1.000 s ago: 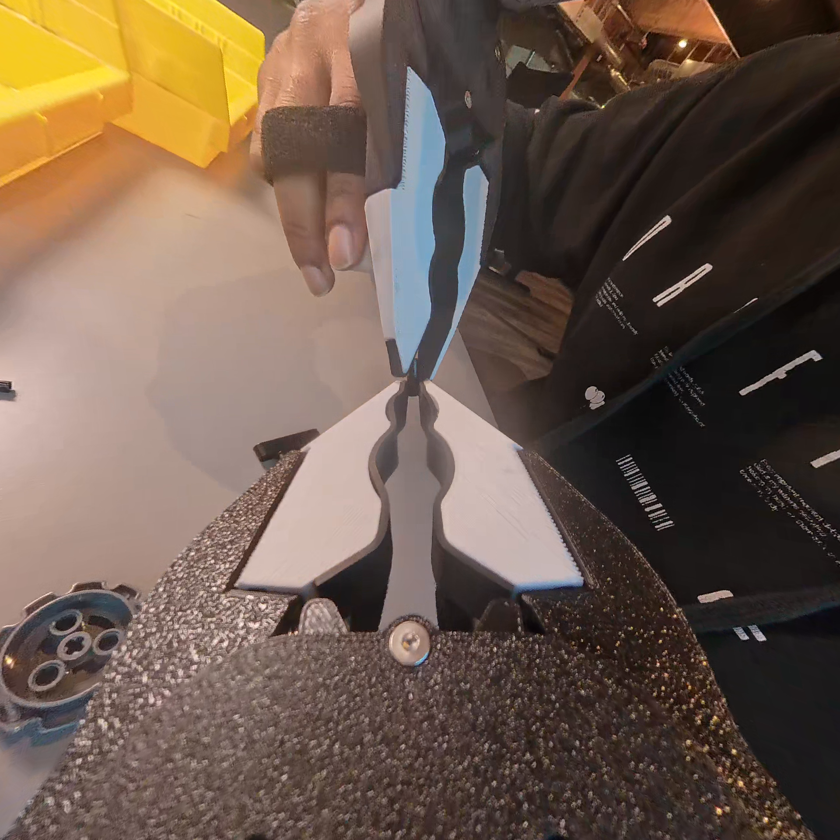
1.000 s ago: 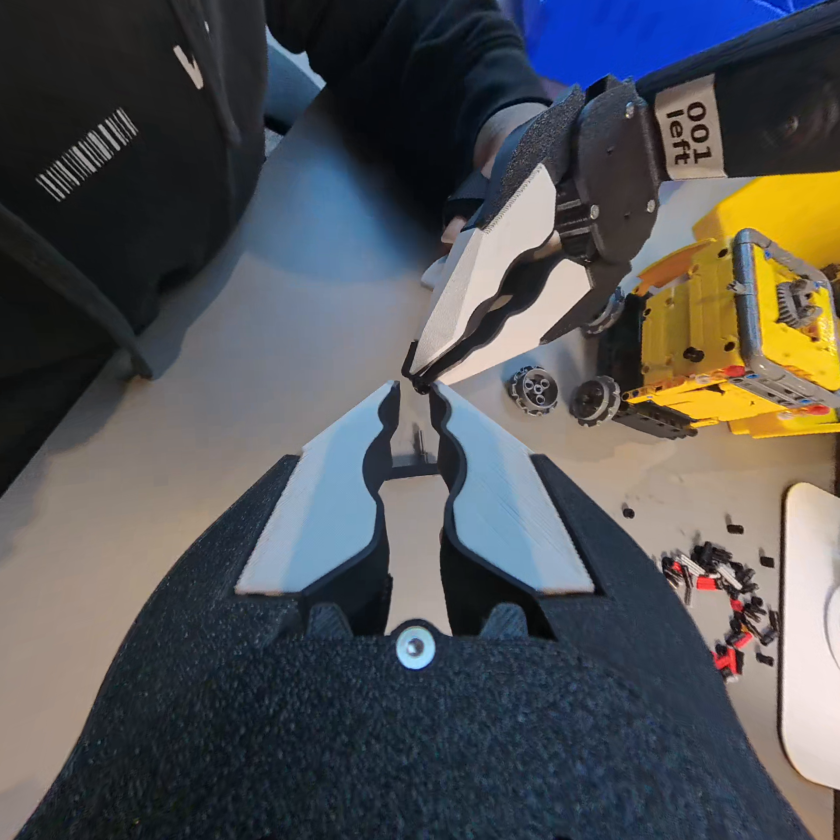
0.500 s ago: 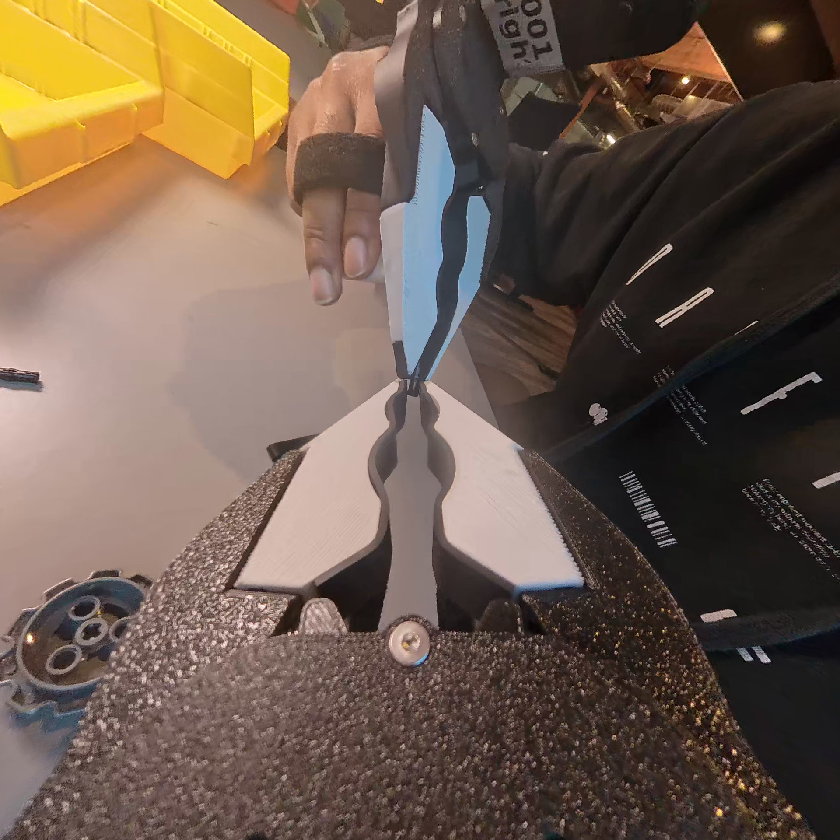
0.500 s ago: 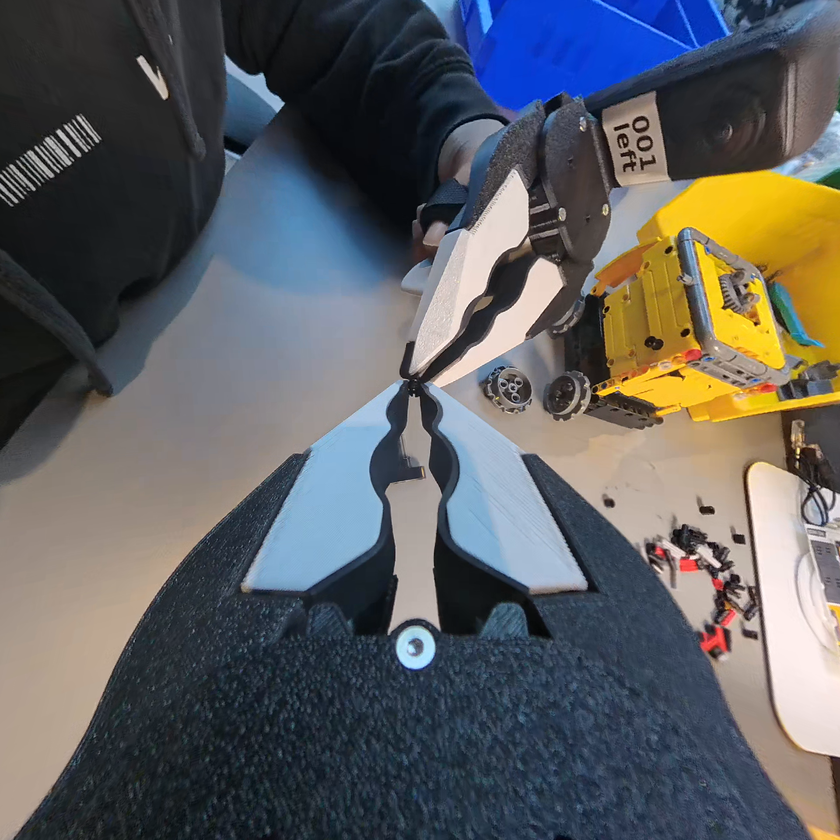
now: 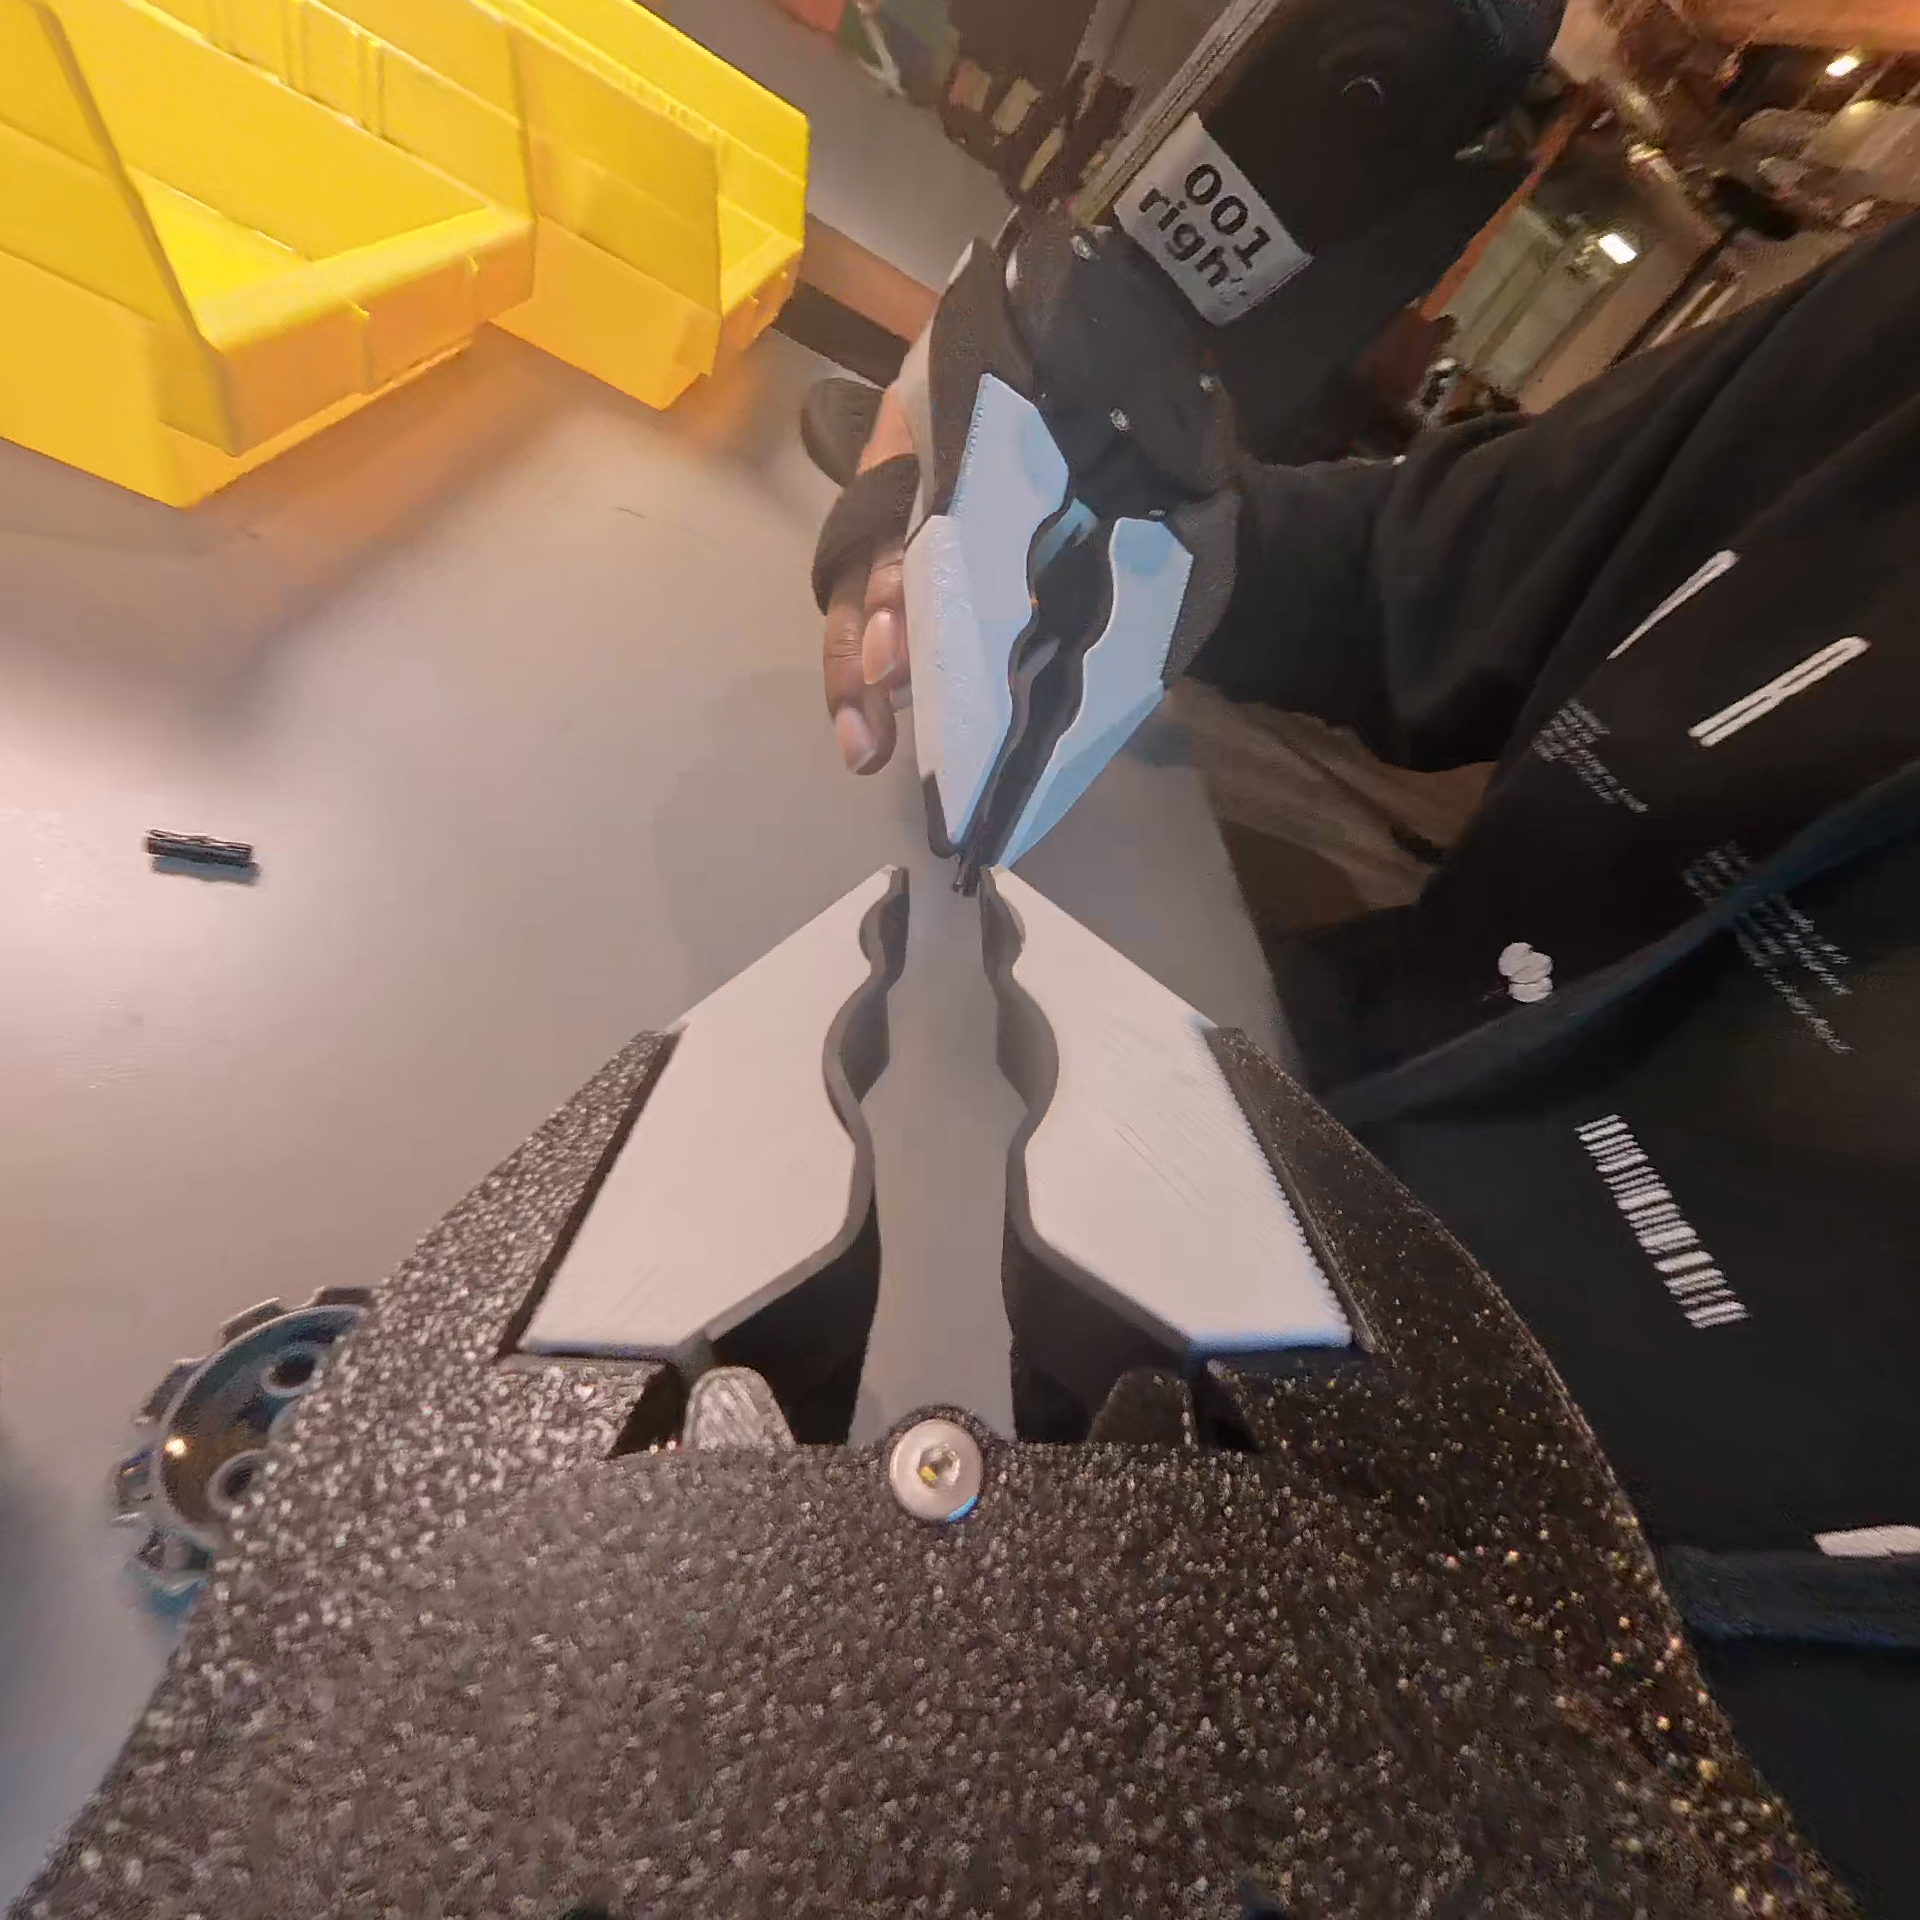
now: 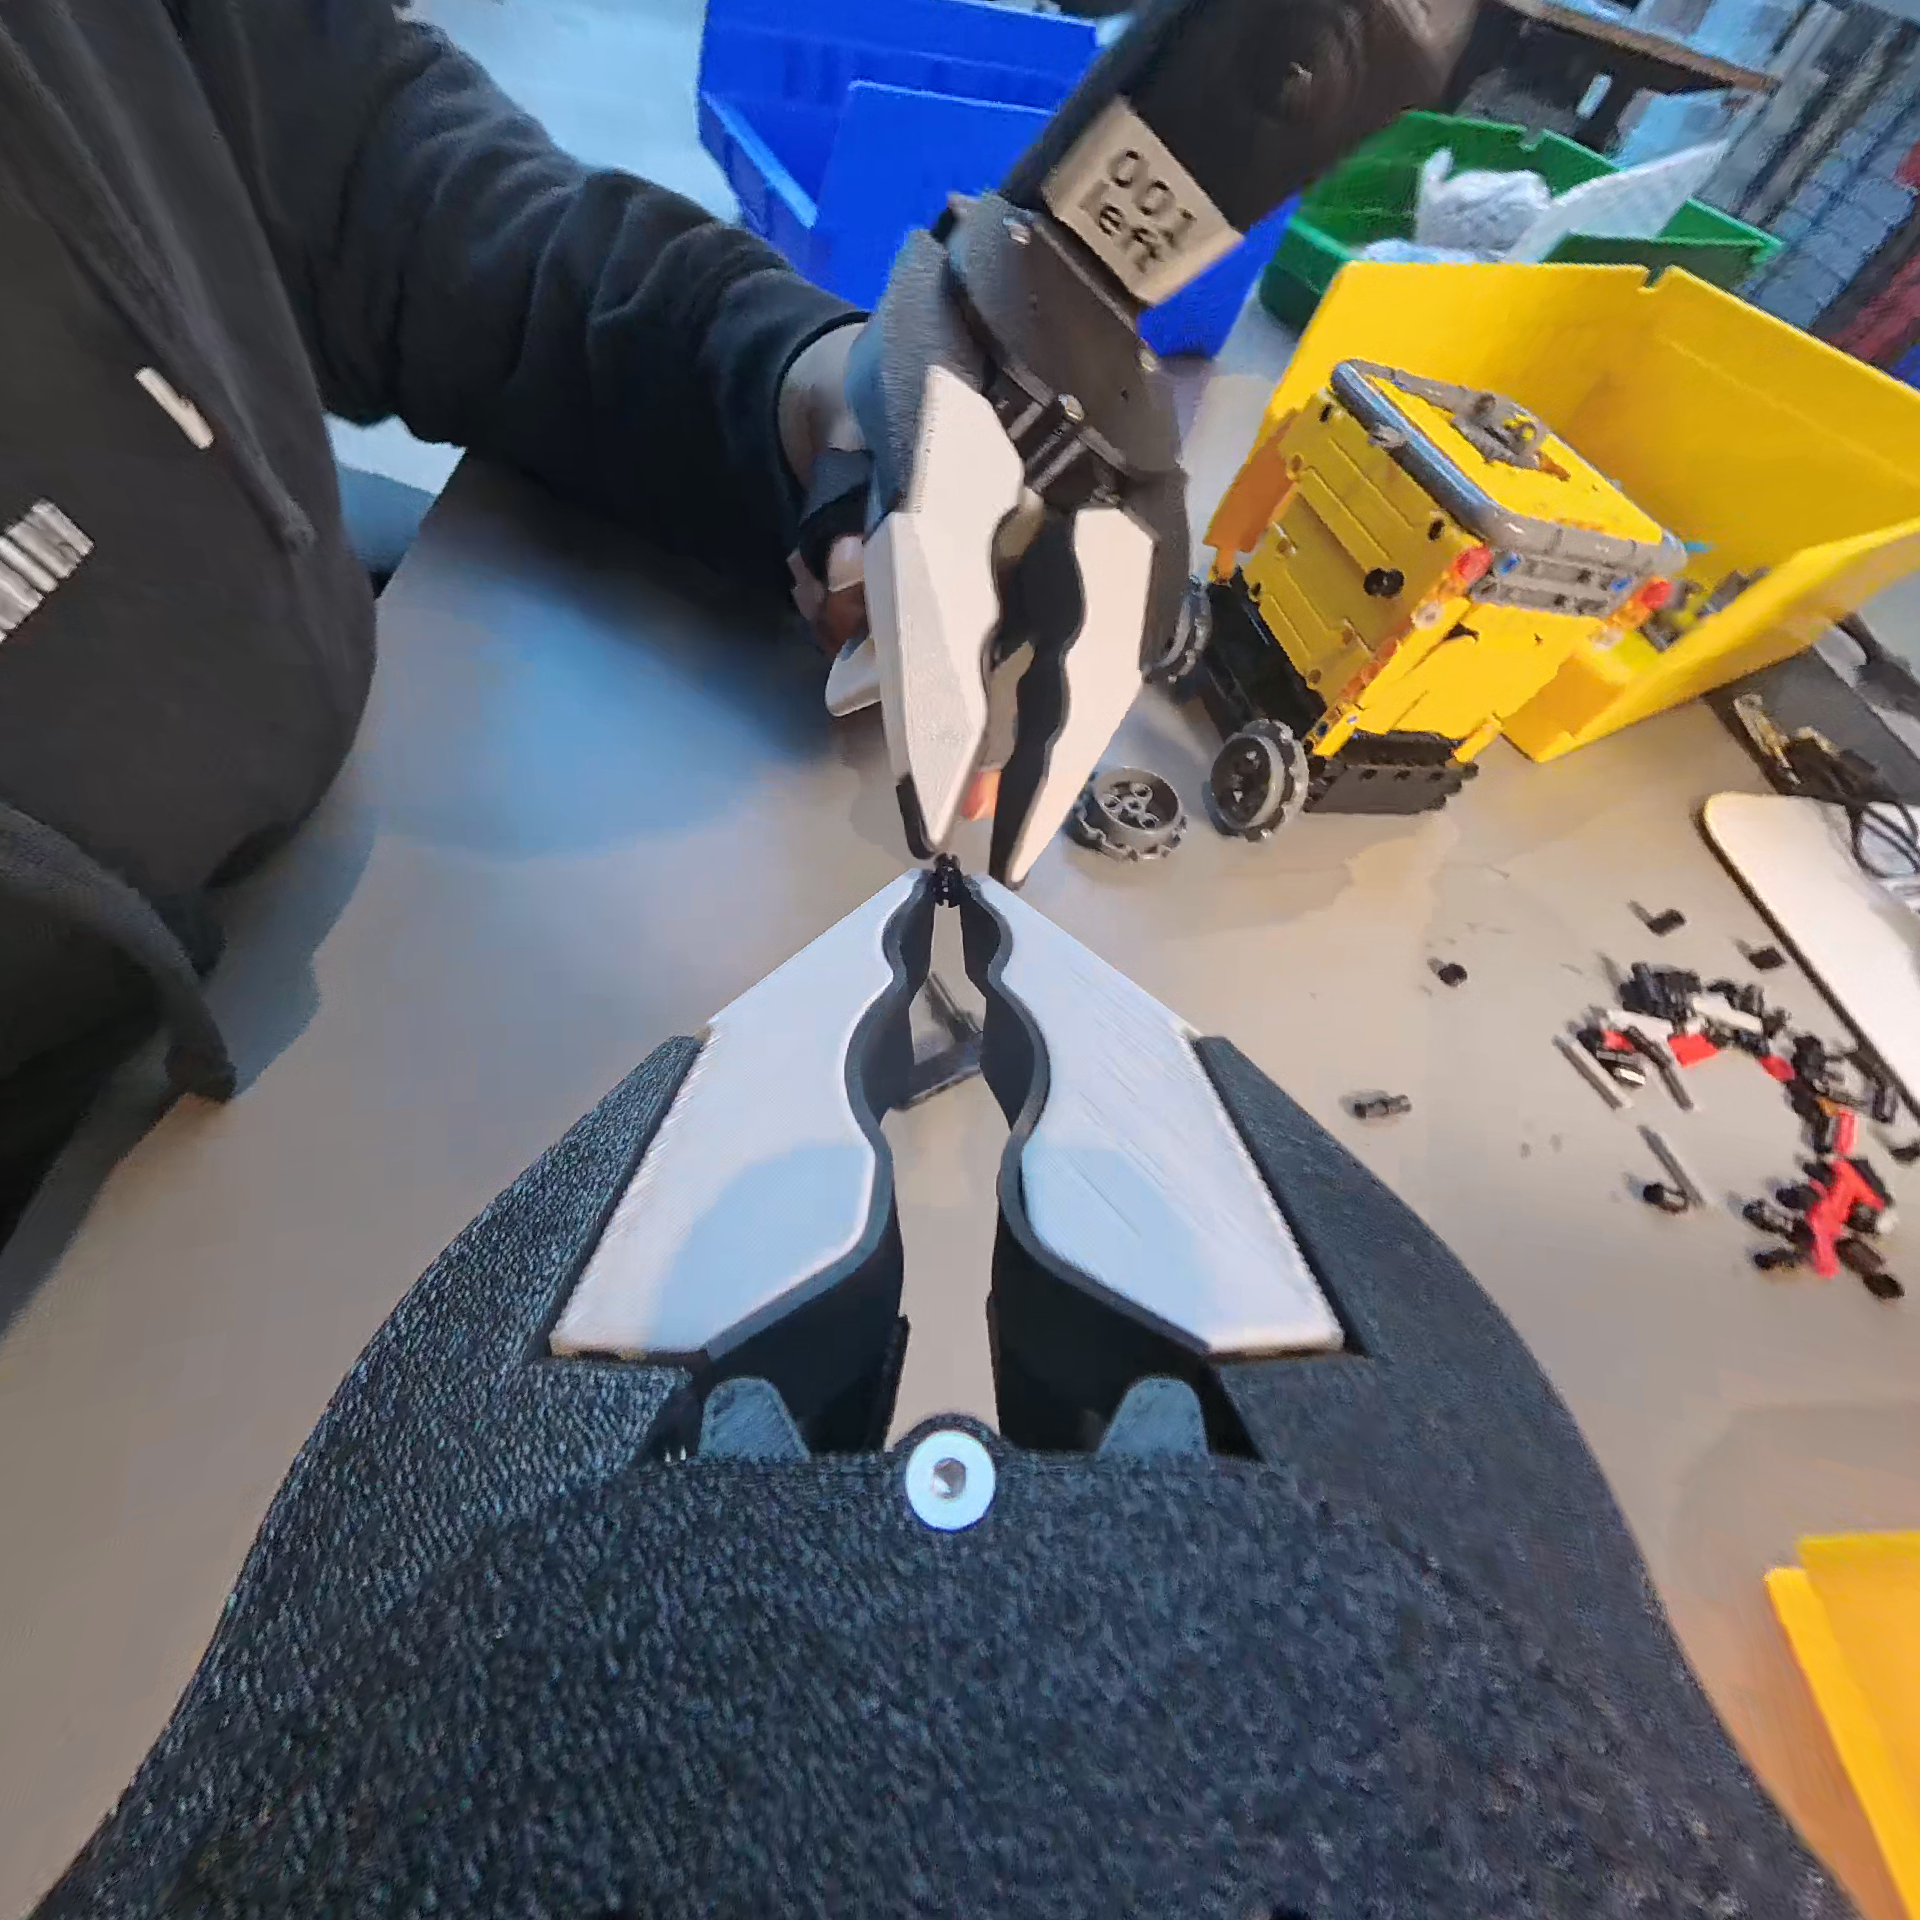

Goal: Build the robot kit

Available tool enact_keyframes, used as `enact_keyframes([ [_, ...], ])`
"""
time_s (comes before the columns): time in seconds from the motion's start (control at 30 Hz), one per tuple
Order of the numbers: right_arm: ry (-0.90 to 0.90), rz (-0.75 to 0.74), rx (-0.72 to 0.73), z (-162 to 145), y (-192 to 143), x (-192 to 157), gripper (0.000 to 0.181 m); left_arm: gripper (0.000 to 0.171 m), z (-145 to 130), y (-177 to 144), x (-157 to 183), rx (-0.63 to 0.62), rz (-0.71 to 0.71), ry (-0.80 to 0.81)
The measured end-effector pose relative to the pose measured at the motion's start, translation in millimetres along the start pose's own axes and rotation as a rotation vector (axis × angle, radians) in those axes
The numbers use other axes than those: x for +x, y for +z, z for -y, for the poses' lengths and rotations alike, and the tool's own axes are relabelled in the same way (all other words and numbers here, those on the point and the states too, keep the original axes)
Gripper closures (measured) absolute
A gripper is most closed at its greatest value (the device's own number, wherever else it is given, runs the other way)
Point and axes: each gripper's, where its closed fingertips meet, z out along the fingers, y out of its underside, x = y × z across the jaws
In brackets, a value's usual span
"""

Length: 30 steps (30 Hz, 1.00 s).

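Observation:
A tiny black pin [image 6: 945, 885] is pinched at the tips of my right gripper [image 6: 945, 896], which is shut on it above the grey table [image 6: 520, 935]. My left gripper [image 5: 940, 878] points at it tip to tip, with its jaws a little apart around the pin [image 5: 966, 881] and no longer gripping. In the left wrist view the right gripper [image 5: 968, 854] comes down from above, held by a hand. In the right wrist view the left gripper [image 6: 966, 852] shows open just above the pin.
Yellow bins [image 5: 364, 208] stand at the far left. A loose black pin [image 5: 197, 844] and a grey wheel hub [image 5: 239, 1392] lie near the left gripper. A yellow brick vehicle [image 6: 1403, 561], two grey wheels [image 6: 1127, 810], small black and red parts [image 6: 1745, 1091] and blue [image 6: 883, 135] and green [image 6: 1455, 177] bins are also there. Left and right tips are no more than a few centimetres apart. Left tips and right tips are each some 12 cm from the grey wheel hub [image 5: 239, 1392]. My right wrist view [image 6: 1161, 814] looks at it from another angle.
A second ago the left gripper held the pin and the right was open. The right gripper shut on the pin, then the left opened. Both grippers tilted.

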Motion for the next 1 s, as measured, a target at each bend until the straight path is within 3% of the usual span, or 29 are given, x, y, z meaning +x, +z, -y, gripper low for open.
enact_keyframes([
  [0.2, 0.148, -0.108, 0.035, -14, -22, 25, 0.176, 0.136, -18, 0, -28, -0.165, 0.260, 0.191],
  [0.33, 0.173, -0.176, -0.004, -28, -34, 36, 0.176, 0.127, -37, 4, -40, -0.268, 0.334, 0.182],
  [0.63, 0.230, -0.275, -0.039, -46, -49, 50, 0.176, 0.112, -50, 17, -46, -0.384, 0.477, 0.243],
  [0.9, 0.240, -0.293, -0.060, -49, -51, 51, 0.176, 0.131, -57, 18, -48, -0.418, 0.484, 0.270],
  [1.0, 0.241, -0.242, -0.049, -46, -46, 41, 0.176, 0.158, -57, 16, -47, -0.411, 0.464, 0.314],
])
